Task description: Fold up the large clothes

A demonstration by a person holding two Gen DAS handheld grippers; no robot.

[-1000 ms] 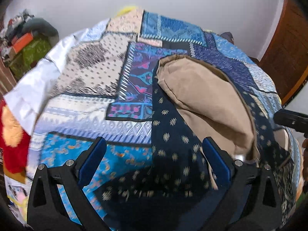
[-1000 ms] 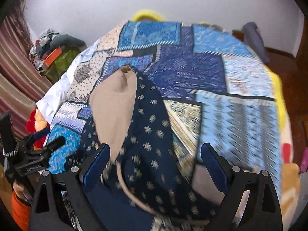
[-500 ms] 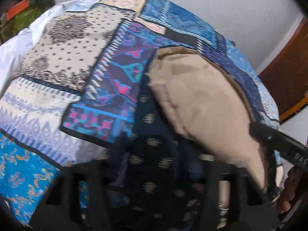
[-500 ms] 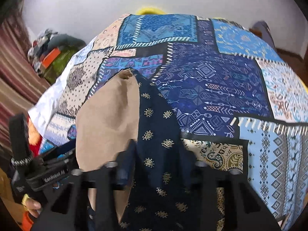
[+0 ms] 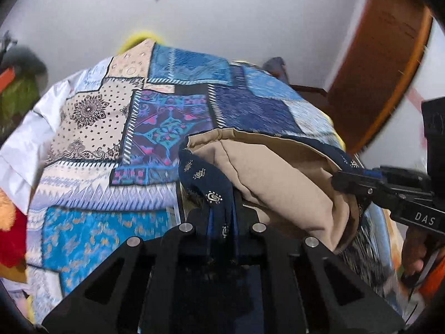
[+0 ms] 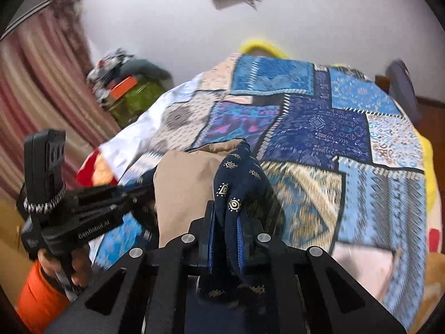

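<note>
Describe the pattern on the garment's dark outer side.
Navy garment with small gold motifs, clearest in the right wrist view.

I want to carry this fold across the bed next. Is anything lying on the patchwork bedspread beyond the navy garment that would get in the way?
Nothing visible does. Both the left gripper and right gripper are shut on the navy garment, and the patchwork bedspread beyond it shows only its own pattern.

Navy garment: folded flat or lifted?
Lifted: the navy garment hangs pinched in both the left gripper and the right gripper, tan lining showing.
</note>
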